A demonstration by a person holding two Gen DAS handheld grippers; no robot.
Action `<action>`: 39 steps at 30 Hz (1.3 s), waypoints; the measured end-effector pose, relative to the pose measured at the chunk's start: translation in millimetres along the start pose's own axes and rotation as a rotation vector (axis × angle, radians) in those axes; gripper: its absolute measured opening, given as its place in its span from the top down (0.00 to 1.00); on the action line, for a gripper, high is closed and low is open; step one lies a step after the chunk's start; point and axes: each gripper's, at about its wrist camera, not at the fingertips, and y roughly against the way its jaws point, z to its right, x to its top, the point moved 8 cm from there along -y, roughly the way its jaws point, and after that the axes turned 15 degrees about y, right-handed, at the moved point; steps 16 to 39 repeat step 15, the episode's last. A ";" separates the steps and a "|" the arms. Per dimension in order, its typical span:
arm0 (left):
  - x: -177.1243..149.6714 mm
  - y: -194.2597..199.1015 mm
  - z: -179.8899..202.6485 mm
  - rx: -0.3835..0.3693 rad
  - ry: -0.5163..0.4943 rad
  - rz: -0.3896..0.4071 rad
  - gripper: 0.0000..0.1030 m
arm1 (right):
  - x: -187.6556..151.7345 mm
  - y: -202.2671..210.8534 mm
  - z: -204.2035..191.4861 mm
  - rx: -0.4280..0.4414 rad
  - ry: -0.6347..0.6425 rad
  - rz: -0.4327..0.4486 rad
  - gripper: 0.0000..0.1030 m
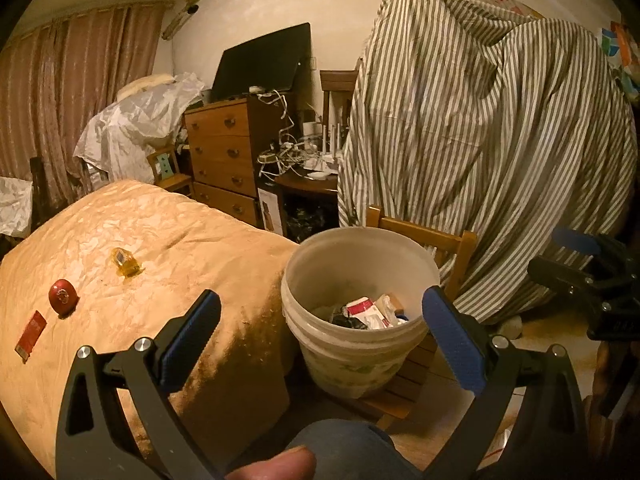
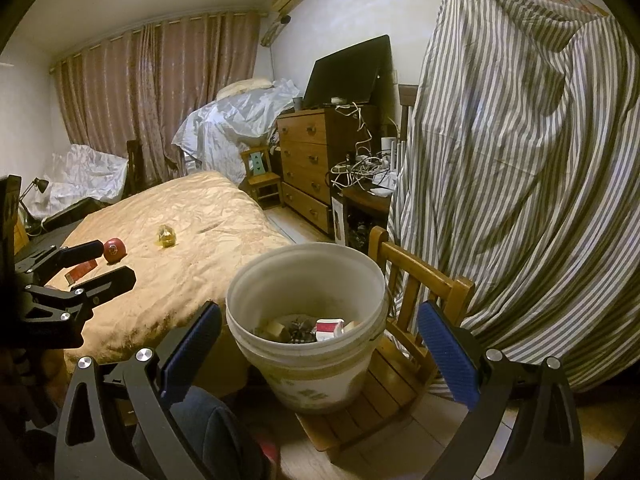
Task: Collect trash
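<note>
A white plastic bucket (image 1: 360, 268) (image 2: 306, 280) stands on a small wooden chair and holds several scraps of trash, among them a red-and-white carton (image 1: 362, 307) (image 2: 329, 329). On the golden bedspread lie a red round object (image 1: 62, 297) (image 2: 115, 249), a yellow crumpled wrapper (image 1: 125, 263) (image 2: 167, 236) and a flat red packet (image 1: 31, 334) (image 2: 82, 270). My left gripper (image 1: 322, 322) (image 2: 98, 262) is open and empty, just in front of the bucket by the bed's corner. My right gripper (image 2: 320, 338) (image 1: 560, 252) is open and empty, facing the bucket.
The bed (image 1: 168, 240) fills the left side. A small wooden chair (image 2: 404, 344) carries the bucket. A tall pile under a striped sheet (image 1: 480, 140) stands right of it. Behind are a wooden chest of drawers (image 1: 224, 156), a cluttered side table with cables (image 1: 304, 164) and curtains (image 2: 152, 100).
</note>
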 end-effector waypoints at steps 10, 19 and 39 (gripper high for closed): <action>-2.5 -8.4 3.4 -0.018 0.010 -0.035 0.05 | -1.1 4.0 5.4 -0.001 0.005 0.004 0.05; -5.5 -14.1 1.4 0.012 -0.002 -0.047 0.05 | -0.3 2.2 7.0 0.002 0.006 0.000 0.05; -5.5 -14.1 1.4 0.012 -0.002 -0.047 0.05 | -0.3 2.2 7.0 0.002 0.006 0.000 0.05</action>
